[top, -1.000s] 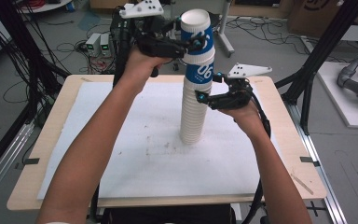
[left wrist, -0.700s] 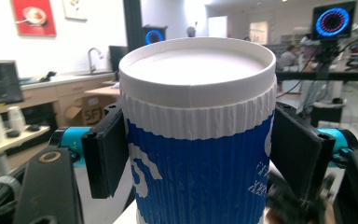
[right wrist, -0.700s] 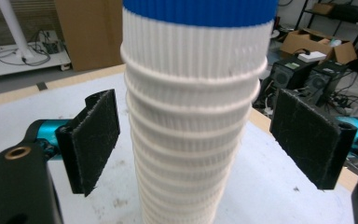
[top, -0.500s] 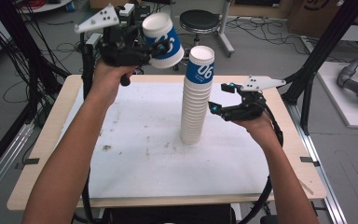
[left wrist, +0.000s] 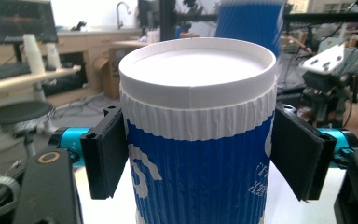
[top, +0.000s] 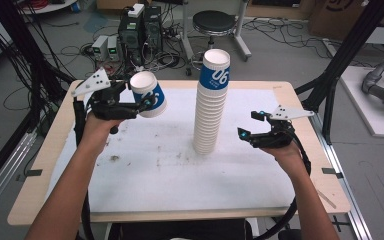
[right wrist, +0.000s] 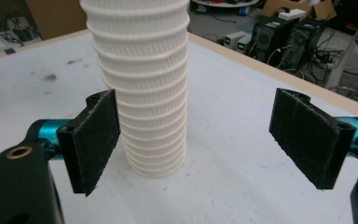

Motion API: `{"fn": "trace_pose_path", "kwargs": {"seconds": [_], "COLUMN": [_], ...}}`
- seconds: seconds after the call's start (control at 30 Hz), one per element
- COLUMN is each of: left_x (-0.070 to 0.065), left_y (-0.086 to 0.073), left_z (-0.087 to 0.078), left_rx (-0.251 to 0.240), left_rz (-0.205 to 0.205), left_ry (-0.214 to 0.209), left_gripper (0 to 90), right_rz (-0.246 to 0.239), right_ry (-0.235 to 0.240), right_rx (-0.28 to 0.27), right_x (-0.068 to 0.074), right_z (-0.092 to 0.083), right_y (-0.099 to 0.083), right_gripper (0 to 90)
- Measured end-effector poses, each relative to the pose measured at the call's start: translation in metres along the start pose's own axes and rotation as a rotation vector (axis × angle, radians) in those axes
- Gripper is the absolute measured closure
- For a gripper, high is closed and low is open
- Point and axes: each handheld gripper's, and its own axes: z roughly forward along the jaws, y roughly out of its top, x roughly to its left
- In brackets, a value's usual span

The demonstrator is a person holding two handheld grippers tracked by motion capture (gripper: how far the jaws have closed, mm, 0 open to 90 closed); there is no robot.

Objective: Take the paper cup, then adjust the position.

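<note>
cup in hand: blue/white paper cup (top: 149,94) in left gripper (top: 141,102), base up, tilted, held in the air over the table's left side, well apart from the stack. Not set down yet.
left jaws: pads (left wrist: 106,158) on both sides of cup wall, clamped on it; jaws have just been opening a bit w/ the cup between them. Grip looks light from the left gripper view, cup not squashed.
stack: tall stack of upturned cups (top: 211,102) upright mid-table, top cup shows the blue "06" band, the rest show white ribbed rims. Nothing touching it.
right gripper: right gripper (top: 246,127) just right of stack, low, near its lower half. Jaws wide apart, empty. In the right gripper view the stack (right wrist: 144,84) sits off-centre toward one pad (right wrist: 95,140), not gripped.
table: white mat (top: 145,170), a few dirt specks, no loose cups lying on it.
done (est): 1 cup off the stack.
left (est): place that cup on the mat, then many more to pull. Early in the job.
risk: tall stack, could tip if right side doesn't steady it on next pull.
</note>
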Motion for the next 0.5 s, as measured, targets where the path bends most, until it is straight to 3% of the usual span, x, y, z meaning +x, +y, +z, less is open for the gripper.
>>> {"fn": "trace_pose_path", "kwargs": {"seconds": [0.17,0.37,0.5], "left_x": [-0.001,-0.008,-0.013], "left_y": [-0.029,-0.047,-0.053], "left_z": [-0.010,-0.010,-0.006], "left_rx": [0.004,0.029,0.057], "left_rz": [-0.033,-0.047,-0.025], "left_ry": [0.026,0.020,0.007], "left_gripper": [26.0,26.0,26.0], "right_rz": [0.023,0.022,0.025], "right_ry": [-0.014,0.007,0.028], "right_rx": [0.020,-0.009,-0.030], "right_x": [0.002,0.009,0.017], "right_z": [0.006,0.006,0.008], "right_y": [-0.012,-0.014,-0.019], "right_gripper": [16.6,16.6,16.6]}}
